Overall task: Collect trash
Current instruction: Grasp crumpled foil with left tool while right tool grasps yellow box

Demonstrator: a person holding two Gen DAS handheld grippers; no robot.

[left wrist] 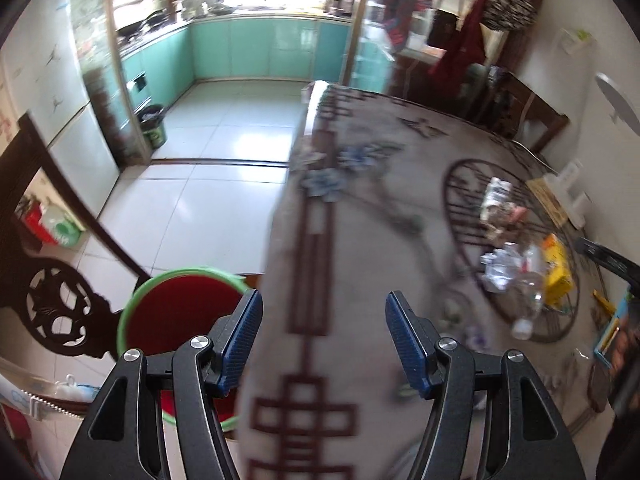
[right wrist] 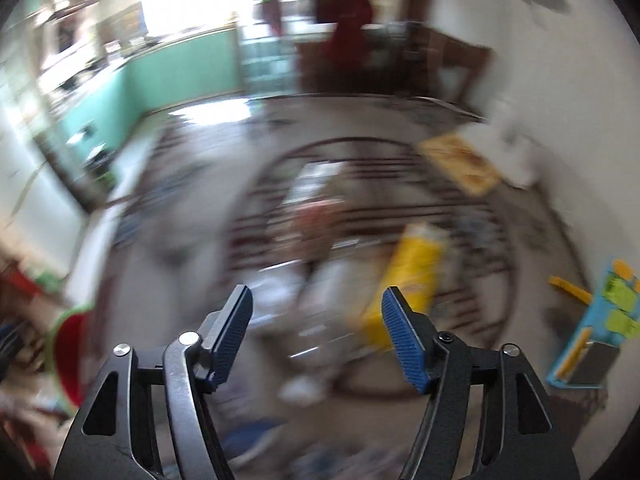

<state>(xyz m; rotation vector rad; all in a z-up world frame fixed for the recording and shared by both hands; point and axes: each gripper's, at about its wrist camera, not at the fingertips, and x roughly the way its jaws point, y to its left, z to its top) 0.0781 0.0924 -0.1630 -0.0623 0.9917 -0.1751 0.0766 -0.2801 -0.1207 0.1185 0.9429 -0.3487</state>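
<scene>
My left gripper is open with nothing between its blue pads, hovering over the near left edge of a patterned table. Beside the table below stands a green-rimmed bin with a red liner. A heap of trash lies at the table's right: crumpled foil, a clear plastic bottle, a yellow carton and wrappers. The right wrist view is heavily blurred. My right gripper is open and empty above the heap, with the yellow carton just right of it and the bin at far left.
A carved dark wooden chair stands left of the bin. A tiled floor leads to a teal kitchen with a small dark bin. A blue box, a yellow flat pack and a white object lie at the table's right edge.
</scene>
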